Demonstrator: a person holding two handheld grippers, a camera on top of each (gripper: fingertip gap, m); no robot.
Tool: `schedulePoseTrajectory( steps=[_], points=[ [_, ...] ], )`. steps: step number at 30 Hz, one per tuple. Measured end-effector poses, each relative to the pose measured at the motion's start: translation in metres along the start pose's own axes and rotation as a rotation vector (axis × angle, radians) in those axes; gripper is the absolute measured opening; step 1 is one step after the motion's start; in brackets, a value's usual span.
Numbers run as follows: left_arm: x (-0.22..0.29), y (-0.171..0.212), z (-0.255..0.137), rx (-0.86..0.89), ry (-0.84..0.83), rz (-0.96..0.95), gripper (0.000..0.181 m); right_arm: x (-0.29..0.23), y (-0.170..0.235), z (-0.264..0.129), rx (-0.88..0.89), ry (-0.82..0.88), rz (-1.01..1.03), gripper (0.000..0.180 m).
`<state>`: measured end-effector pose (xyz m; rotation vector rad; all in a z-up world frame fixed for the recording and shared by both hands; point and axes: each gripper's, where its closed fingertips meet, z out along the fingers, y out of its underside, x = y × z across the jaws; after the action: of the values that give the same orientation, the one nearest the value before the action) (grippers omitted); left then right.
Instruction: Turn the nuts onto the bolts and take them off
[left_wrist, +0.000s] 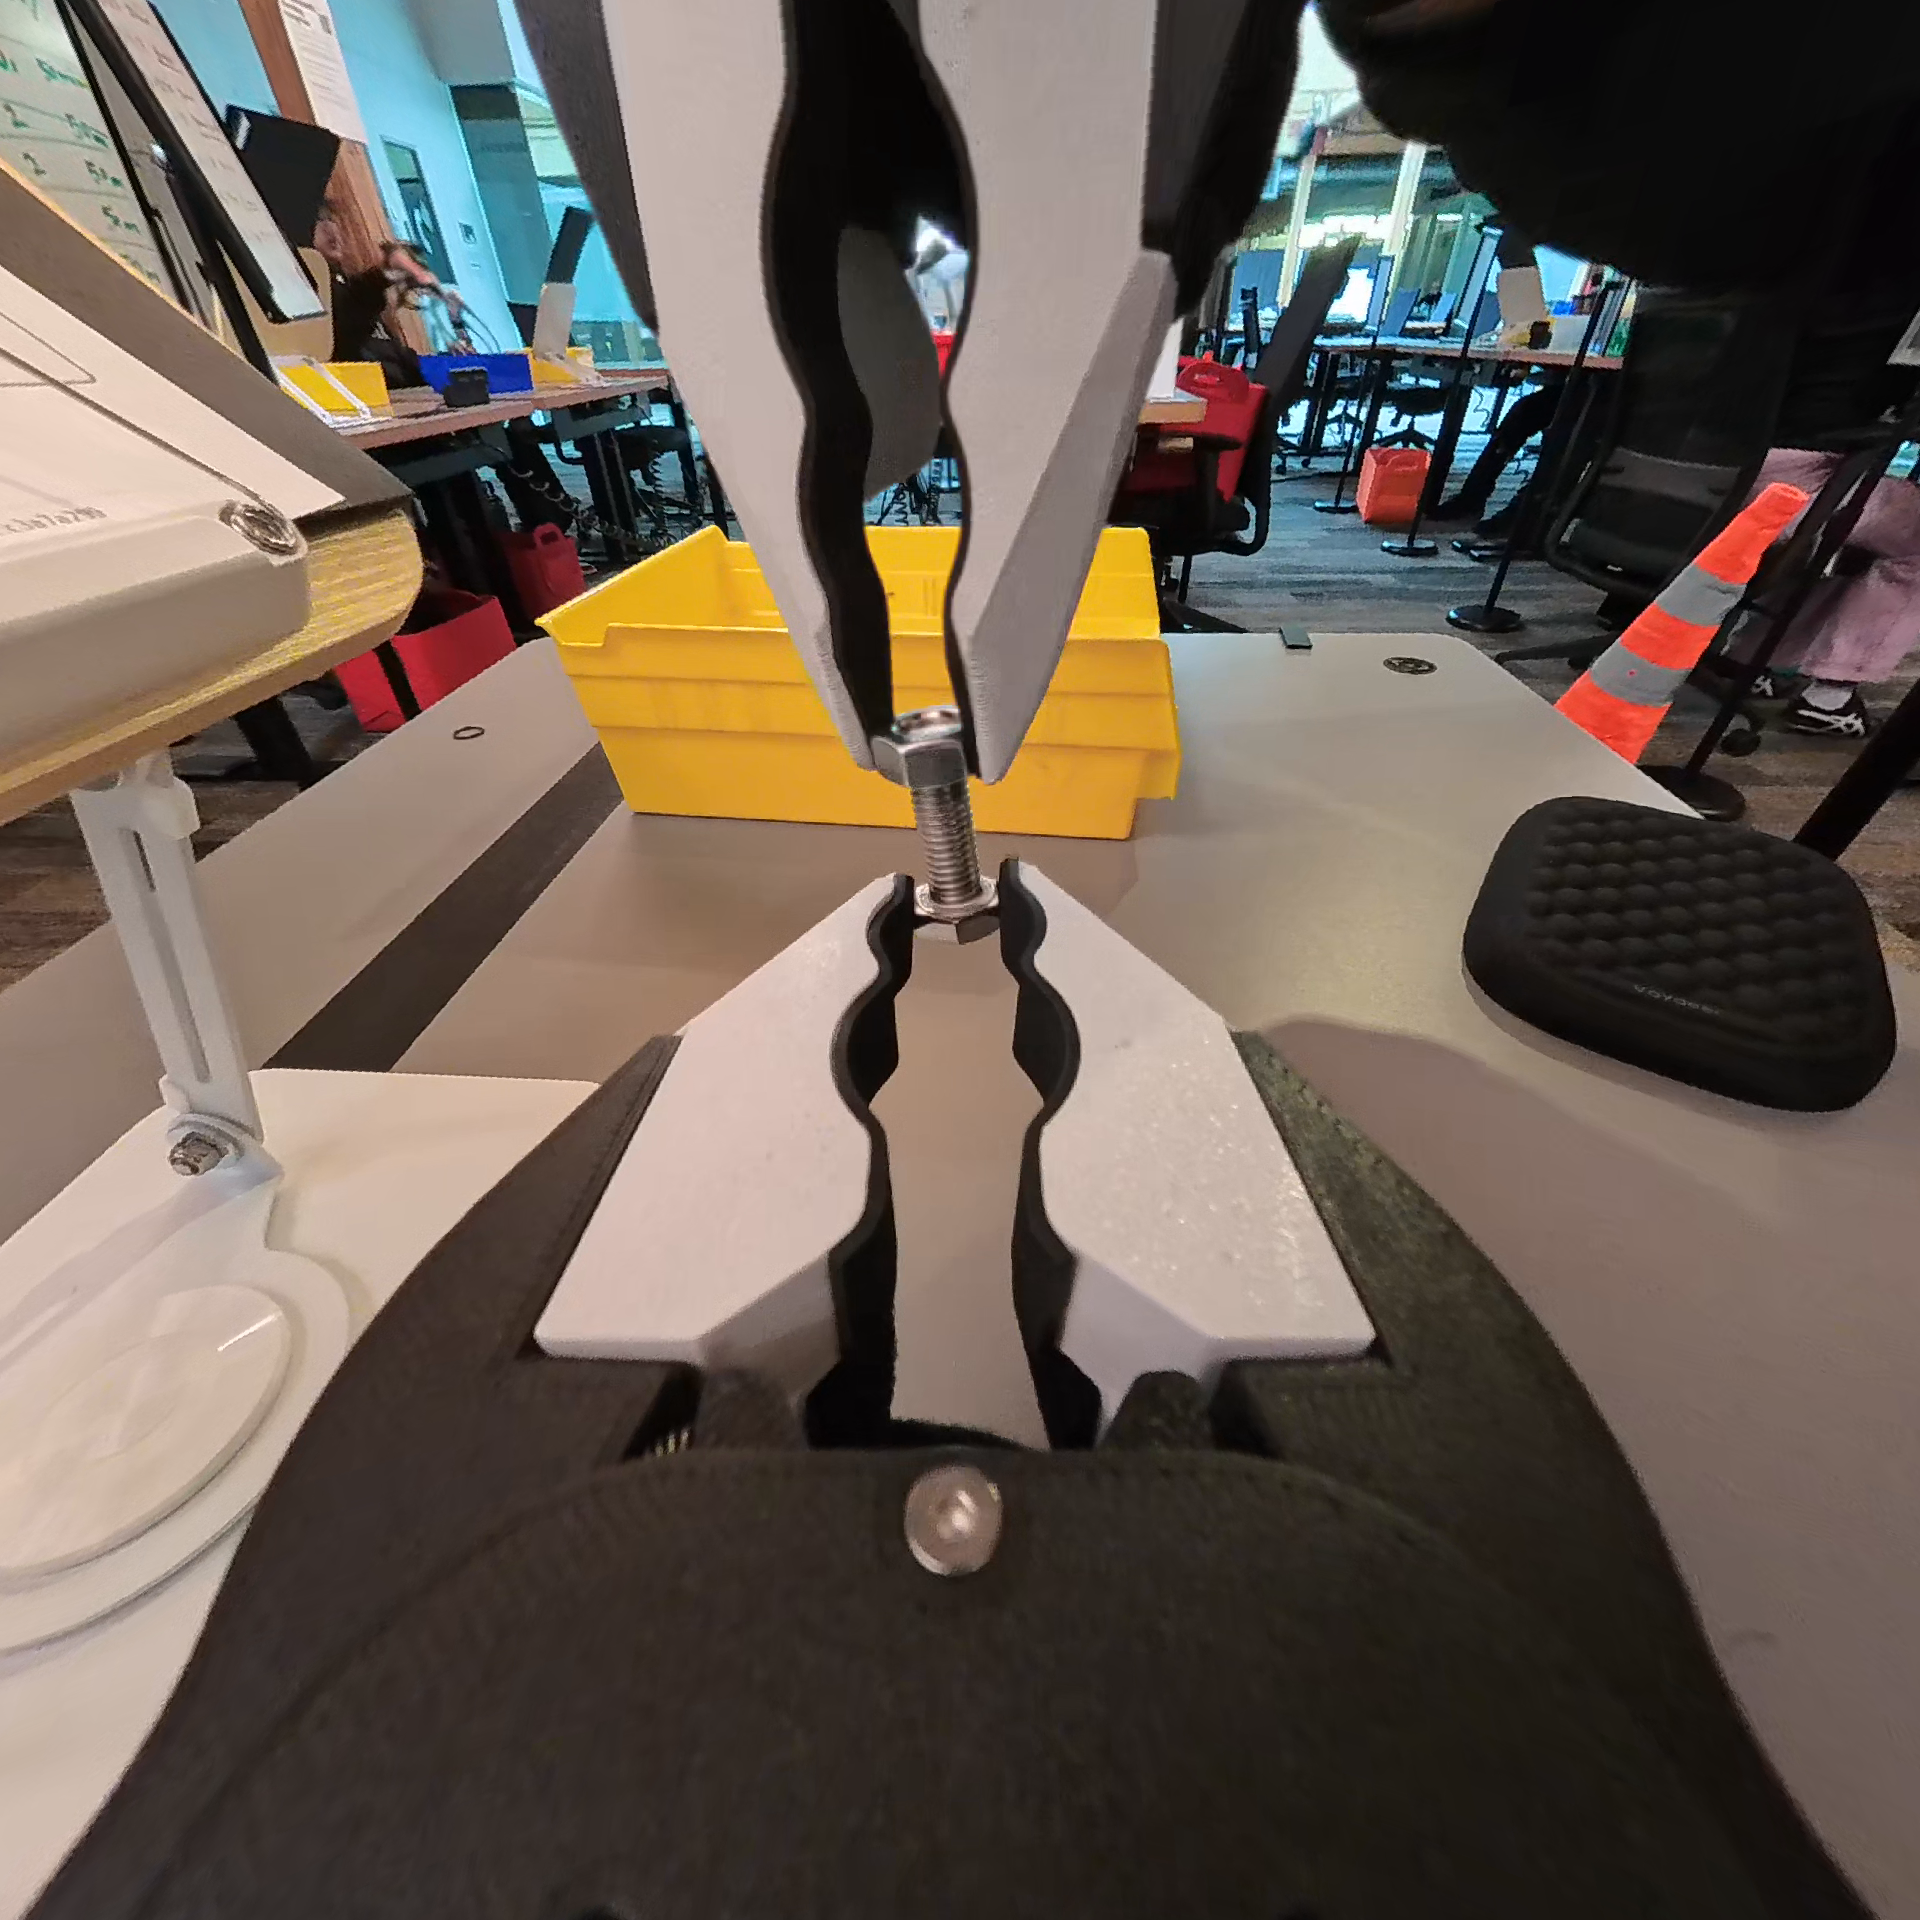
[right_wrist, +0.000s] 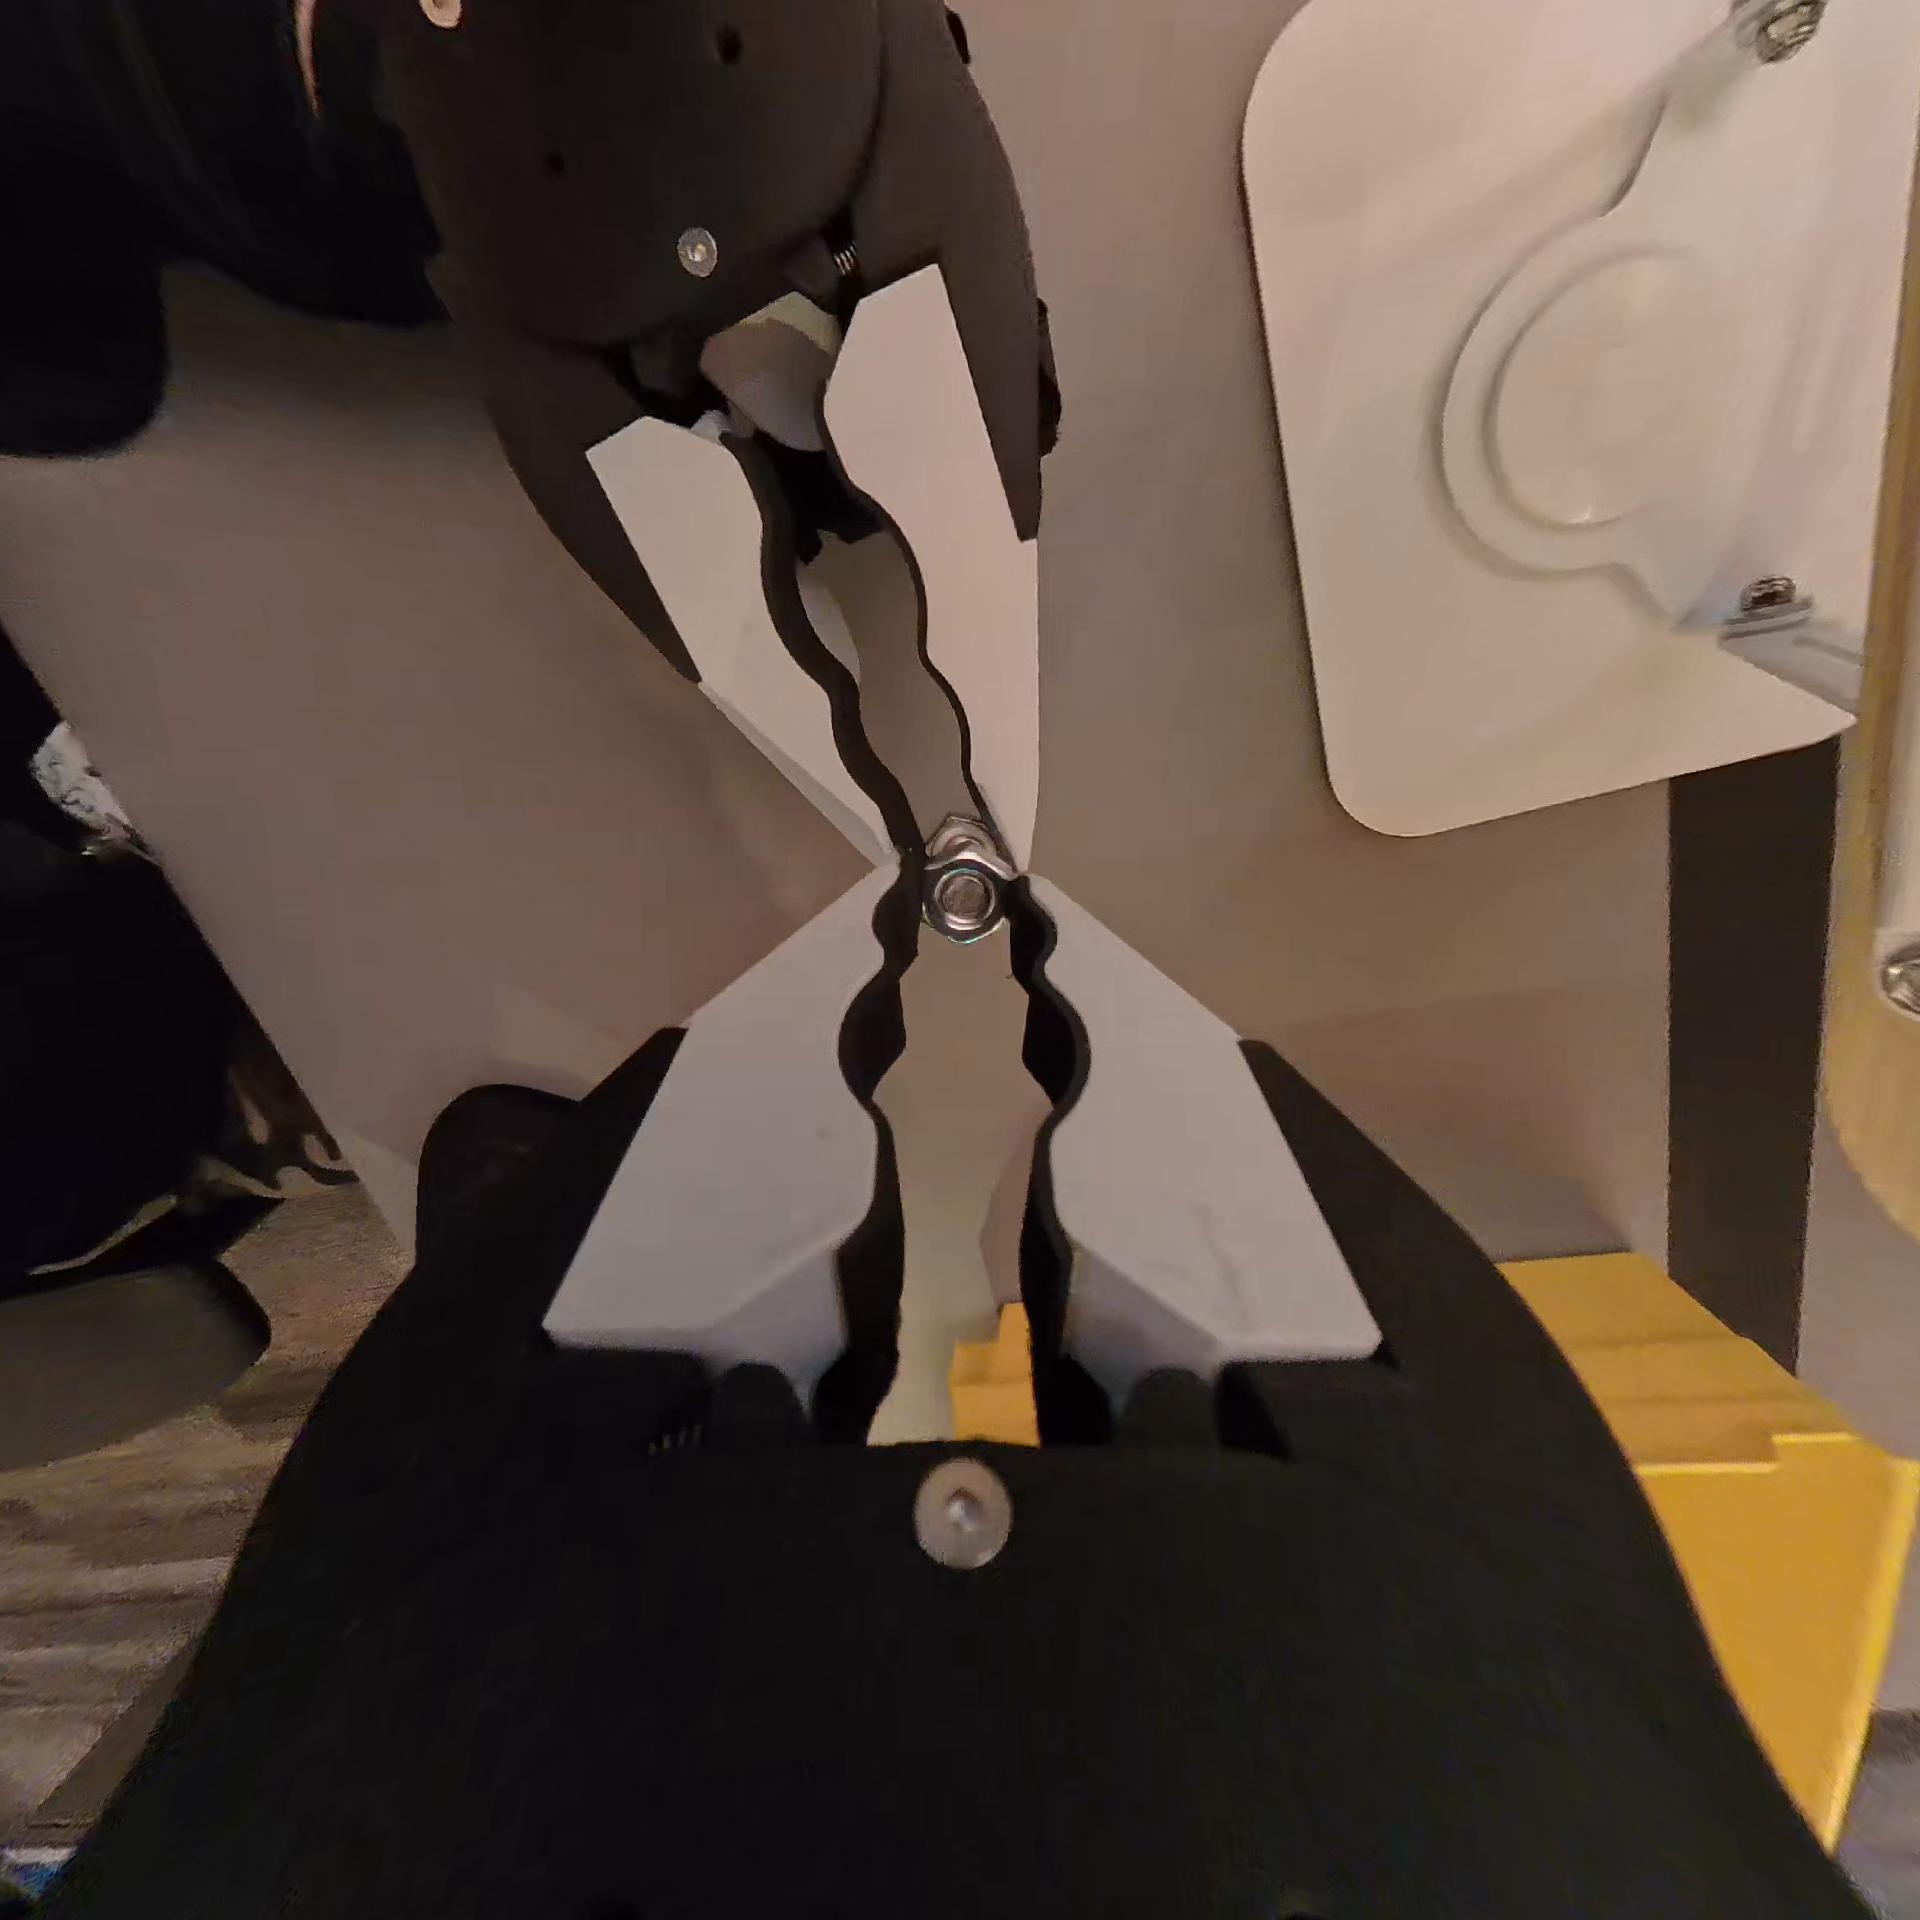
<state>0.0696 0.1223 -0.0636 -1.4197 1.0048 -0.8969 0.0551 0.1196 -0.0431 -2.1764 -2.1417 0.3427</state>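
A steel bolt (left_wrist: 945, 831) stands upright above the grey table (left_wrist: 1455, 1299). My left gripper (left_wrist: 951, 883) is shut on the bolt's hex head (left_wrist: 954, 916) at the lower end. My right gripper (left_wrist: 925, 764) comes down from above and is shut on the nut (left_wrist: 928, 750), which sits near the bolt's top end. In the right wrist view I look straight down the bolt: my right gripper (right_wrist: 961, 888) clamps the nut (right_wrist: 961, 902), with the bolt's end showing in its middle. The left gripper (right_wrist: 951, 831) holds the head (right_wrist: 961, 834) just beyond.
A yellow bin (left_wrist: 727, 707) stands on the table behind the bolt and also shows in the right wrist view (right_wrist: 1714, 1455). A black padded rest (left_wrist: 1683, 945) lies at the right. A white stand base (left_wrist: 156, 1351) is at the left. An orange cone (left_wrist: 1683, 623) stands on the floor. The grippers are tip to tip, or close to it.
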Motion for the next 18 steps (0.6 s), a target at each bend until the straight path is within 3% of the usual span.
schedulePoseTrajectory(
  steps=[3,6,12,18],
  points=[
    [0.001,-0.001,0.001,0.002,0.003,0.001,0.015,0.001,0.002,-0.001,-0.008,-0.006,-0.058,0.035],
    [0.001,-0.002,0.0,0.006,0.002,0.0,0.015,0.004,-0.003,-0.007,0.016,0.062,-0.245,0.046],
    [0.001,-0.002,0.0,0.006,0.005,0.001,0.015,0.001,-0.004,-0.009,-0.007,0.165,-0.714,0.036],
    [0.001,-0.002,0.0,0.006,0.005,0.001,0.015,-0.001,0.0,-0.001,-0.051,0.179,-0.838,0.017]
  ],
)
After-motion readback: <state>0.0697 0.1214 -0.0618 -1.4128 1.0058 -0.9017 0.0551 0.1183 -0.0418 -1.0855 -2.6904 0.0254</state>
